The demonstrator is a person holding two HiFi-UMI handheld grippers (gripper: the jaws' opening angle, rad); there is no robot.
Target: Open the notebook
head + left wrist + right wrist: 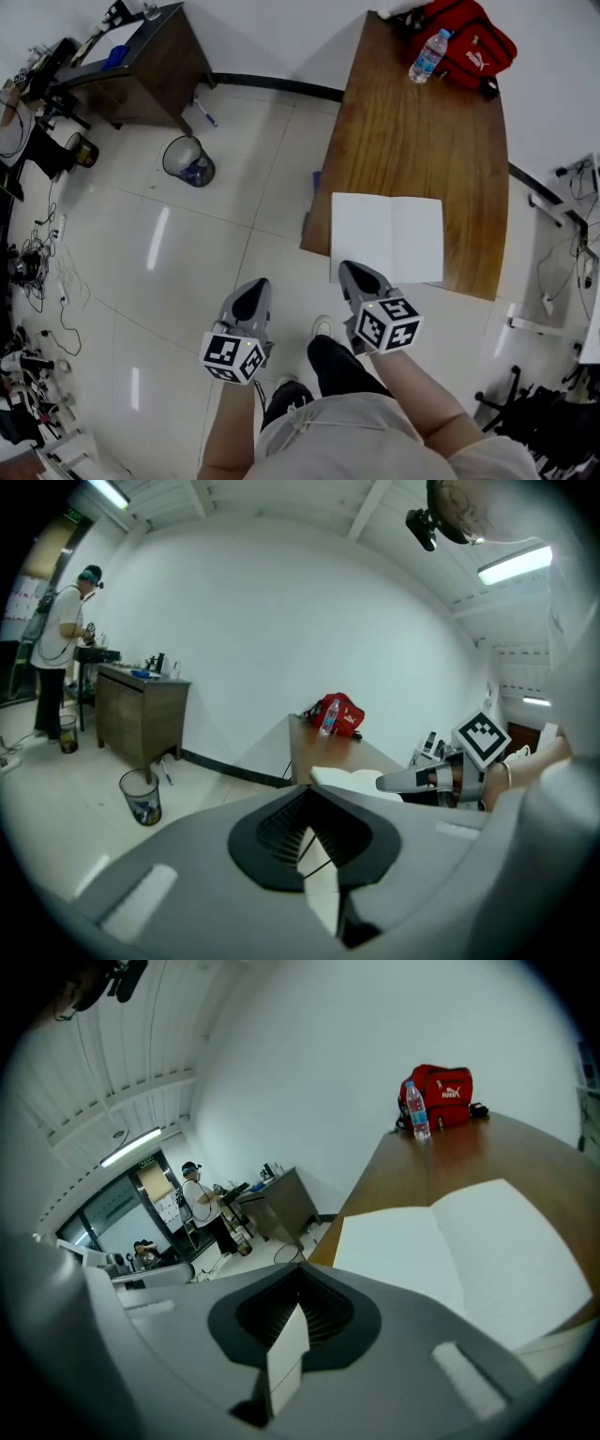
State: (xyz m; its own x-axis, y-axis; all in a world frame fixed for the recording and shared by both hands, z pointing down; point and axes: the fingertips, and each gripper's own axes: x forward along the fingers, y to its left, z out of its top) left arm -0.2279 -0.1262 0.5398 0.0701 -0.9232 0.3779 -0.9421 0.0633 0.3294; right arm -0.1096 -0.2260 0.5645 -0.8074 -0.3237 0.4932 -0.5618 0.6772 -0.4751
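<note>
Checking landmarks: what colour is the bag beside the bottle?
Red; the bag shows best in the head view.

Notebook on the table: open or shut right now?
Open. The notebook lies flat on the wooden table, two white pages spread either side of a centre fold, clear in the head and right gripper views.

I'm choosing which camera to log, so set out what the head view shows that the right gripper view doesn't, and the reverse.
Only the head view: the left gripper and the right gripper, each seen whole from above with its jaws together, and the holder's forearm.
Only the right gripper view: a person in a white shirt standing near the cabinet, and a ceiling light.
Both: the open notebook lying flat on the wooden table, the water bottle and the red bag.
</note>
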